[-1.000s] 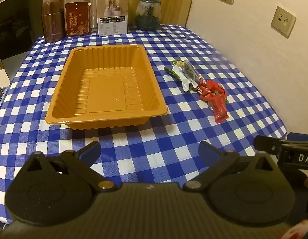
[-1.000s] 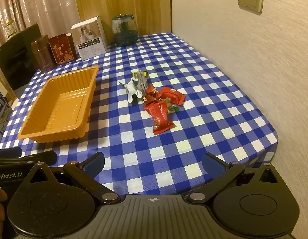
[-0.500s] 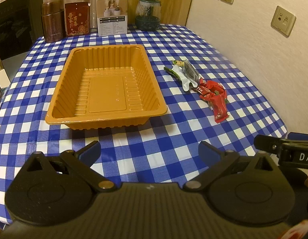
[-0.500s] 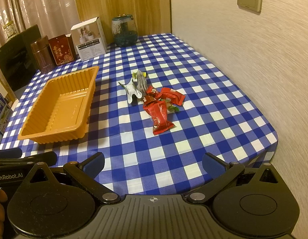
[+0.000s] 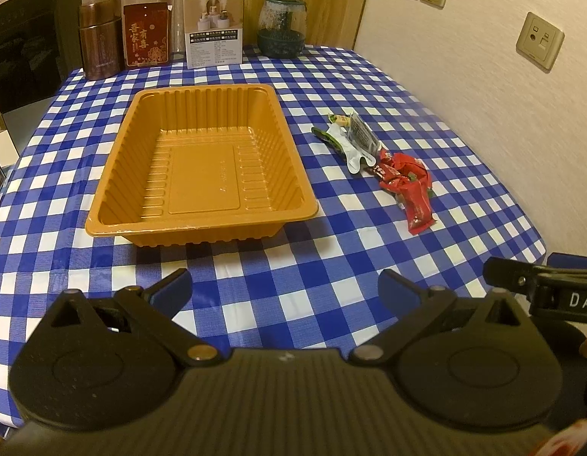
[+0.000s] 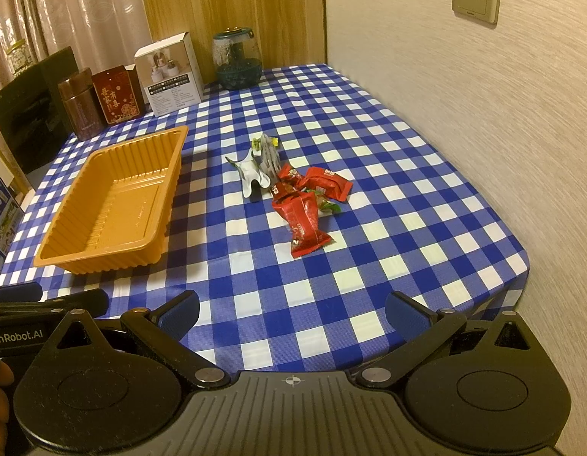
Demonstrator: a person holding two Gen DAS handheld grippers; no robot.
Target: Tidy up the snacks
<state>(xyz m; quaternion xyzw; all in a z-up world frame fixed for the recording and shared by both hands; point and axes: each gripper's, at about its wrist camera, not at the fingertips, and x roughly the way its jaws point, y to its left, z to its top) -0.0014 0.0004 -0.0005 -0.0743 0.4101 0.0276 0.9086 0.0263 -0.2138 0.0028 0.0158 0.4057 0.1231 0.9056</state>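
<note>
Both my tongs, left tongs [image 5: 284,290] and right tongs [image 6: 291,313], gaped empty at the table's near edge; snack pile [image 6: 293,190] lay ahead, right of tray [image 6: 65,256], nearer the right tongs, front red packet's [image 6: 304,228] long axis near-far.

The tray [image 5: 202,159] sat on the table [image 5: 331,266] ahead of the left jaws; the snack packets [image 6: 297,197] lay right of it, ahead of the right jaws.
</note>
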